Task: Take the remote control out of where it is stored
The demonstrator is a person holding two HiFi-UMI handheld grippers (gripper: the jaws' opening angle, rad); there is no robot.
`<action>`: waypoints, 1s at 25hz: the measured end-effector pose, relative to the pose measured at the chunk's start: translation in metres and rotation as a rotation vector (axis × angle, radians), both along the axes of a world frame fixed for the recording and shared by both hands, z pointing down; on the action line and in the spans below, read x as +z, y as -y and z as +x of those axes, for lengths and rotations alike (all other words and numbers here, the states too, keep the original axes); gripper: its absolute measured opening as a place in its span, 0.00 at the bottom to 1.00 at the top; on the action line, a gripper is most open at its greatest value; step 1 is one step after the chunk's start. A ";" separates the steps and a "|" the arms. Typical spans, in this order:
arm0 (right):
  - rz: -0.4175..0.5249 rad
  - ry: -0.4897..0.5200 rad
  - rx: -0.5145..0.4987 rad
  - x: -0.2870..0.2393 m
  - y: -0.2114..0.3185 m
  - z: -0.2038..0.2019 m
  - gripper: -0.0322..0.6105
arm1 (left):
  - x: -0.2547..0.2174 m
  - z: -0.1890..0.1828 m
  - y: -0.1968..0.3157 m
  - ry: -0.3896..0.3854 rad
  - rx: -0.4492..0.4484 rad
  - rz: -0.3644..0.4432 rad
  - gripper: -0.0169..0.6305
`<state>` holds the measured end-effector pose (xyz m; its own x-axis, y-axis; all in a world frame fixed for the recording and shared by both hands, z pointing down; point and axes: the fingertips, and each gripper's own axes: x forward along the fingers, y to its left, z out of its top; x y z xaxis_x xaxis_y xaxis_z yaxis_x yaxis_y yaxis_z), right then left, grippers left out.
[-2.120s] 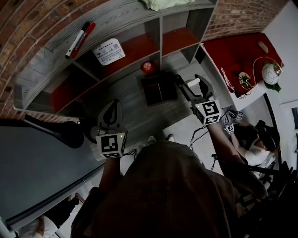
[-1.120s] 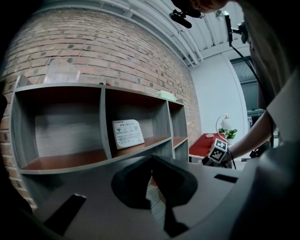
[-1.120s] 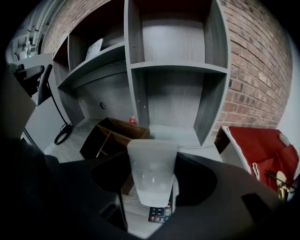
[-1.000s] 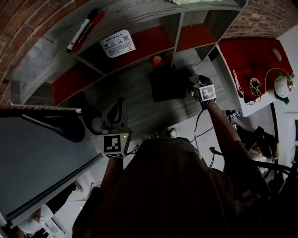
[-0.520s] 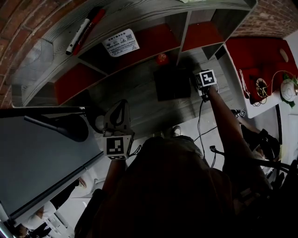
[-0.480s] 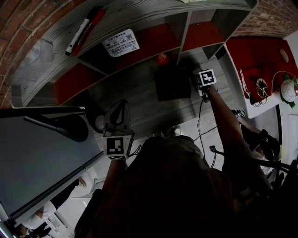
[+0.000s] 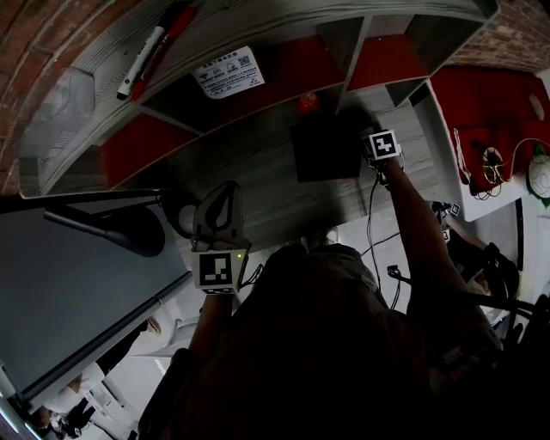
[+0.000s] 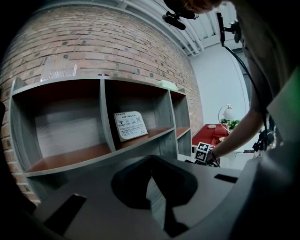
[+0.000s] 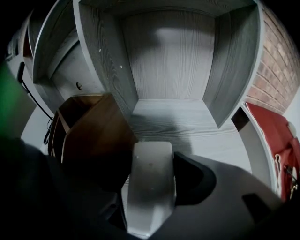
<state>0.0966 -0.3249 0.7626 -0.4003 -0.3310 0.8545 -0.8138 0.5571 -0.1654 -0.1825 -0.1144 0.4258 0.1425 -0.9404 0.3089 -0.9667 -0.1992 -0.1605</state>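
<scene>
Remote control (image 9: 151, 161): pale grey, oblong, clamped between the jaws of my right gripper (image 9: 150, 183). In the right gripper view the right jaw presses its right long side; the left jaw is in shadow on the other side. Its far end points at the back of the worktop (image 7: 249, 185), toward an open grey compartment of the shelf unit (image 7: 275, 21). The near end is hidden by the gripper body.

Dark box (image 9: 91, 136): brown, top open, just beside the remote on its left. I cannot tell whether they touch. In the head view the box sits near the worktop's back edge, right of centre, with my right gripper at its right side.

Left gripper (image 8: 151, 164): jaws closed together, nothing between them. It hangs over the worktop's front left part, well apart from the box, and faces the shelves.

Other items noted:
- A printed card (image 7: 228, 70) leans in a middle shelf compartment.
- Two markers (image 7: 142, 56), one black and one red, lie on the shelf top toward its left end.
- A small red round object (image 7: 307, 101) sits at the worktop's back edge, just behind the box.
</scene>
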 end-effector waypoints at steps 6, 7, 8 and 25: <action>0.011 0.022 -0.008 -0.001 0.007 0.004 0.50 | 0.004 0.005 0.002 -0.018 0.000 -0.013 0.04; 0.012 0.026 -0.007 -0.001 0.007 0.003 0.50 | 0.004 0.006 0.002 -0.017 0.002 -0.012 0.04; 0.012 0.032 -0.005 -0.001 0.006 0.003 0.50 | 0.004 0.007 0.002 -0.015 0.004 -0.012 0.04; 0.026 -0.038 -0.007 -0.009 0.003 0.022 0.50 | 0.001 0.008 -0.003 -0.014 0.004 -0.001 0.04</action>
<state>0.1186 -0.3283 0.7531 -0.3698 -0.3508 0.8603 -0.8155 0.5663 -0.1197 -0.1749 -0.1113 0.4264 0.1509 -0.9396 0.3073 -0.9681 -0.2034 -0.1464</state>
